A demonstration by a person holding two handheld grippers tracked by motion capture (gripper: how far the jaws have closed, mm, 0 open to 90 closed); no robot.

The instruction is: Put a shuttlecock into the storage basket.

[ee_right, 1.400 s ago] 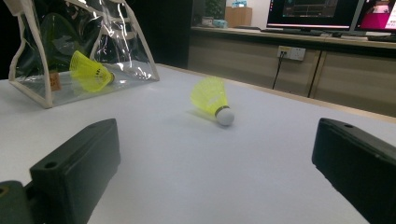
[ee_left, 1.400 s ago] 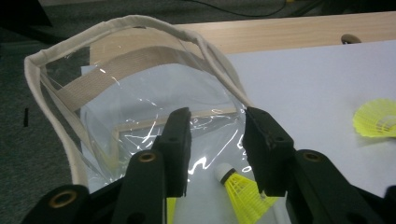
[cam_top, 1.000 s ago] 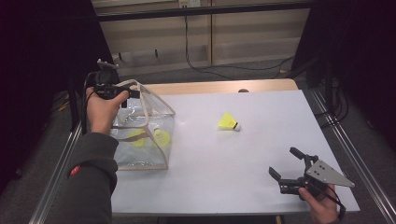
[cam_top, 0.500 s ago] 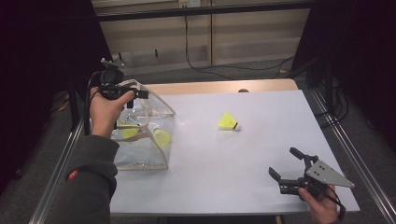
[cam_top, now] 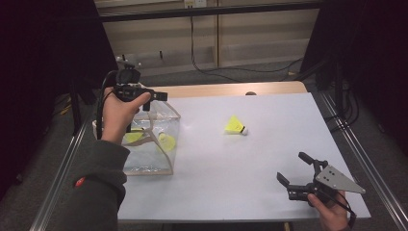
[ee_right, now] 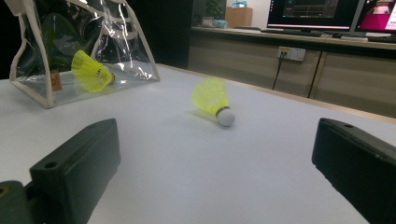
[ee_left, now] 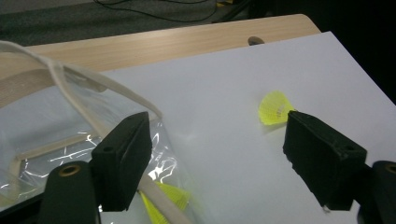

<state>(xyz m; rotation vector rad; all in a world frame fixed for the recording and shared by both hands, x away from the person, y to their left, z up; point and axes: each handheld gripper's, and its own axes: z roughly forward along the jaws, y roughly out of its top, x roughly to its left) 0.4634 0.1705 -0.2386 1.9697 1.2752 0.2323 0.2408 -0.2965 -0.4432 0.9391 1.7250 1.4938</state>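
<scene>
The work in hand looks like gathering yellow shuttlecocks into the clear bag point(cam_top: 153, 144), which stands near the left edge of the white table point(cam_top: 269, 192), toward the far left corner. Its top gapes open with the pale fabric trim and handle point(ee_left: 88, 88) flopped outward, which leaves a wide mouth for dropping things in. Two shuttlecocks point(cam_top: 166, 142) already lie inside on the bag's floor, seen through the plastic; in the right gripper view one of them point(ee_right: 91, 71) rests on its side against the clear wall.

The left gripper point(cam_top: 153, 96) hangs above the bag's far edge, and its jaws have just been opening; they stand apart with nothing between them, so I judge a shuttlecock was just let go there. In the left gripper view the jaws frame the table beyond, already aimed toward the loose shuttlecock point(cam_top: 235, 126).

That one lies on its side near the middle of the table, white cork tip toward the right edge, well apart from the bag and from both grippers.

The right gripper point(cam_top: 297, 168) waits near the near right corner, released, jaws wide and empty, pointing across the table at the loose shuttlecock.

No brand, label or readable writing shows on the bag or shuttlecocks; screens glow behind in the right gripper view, too small to read.
</scene>
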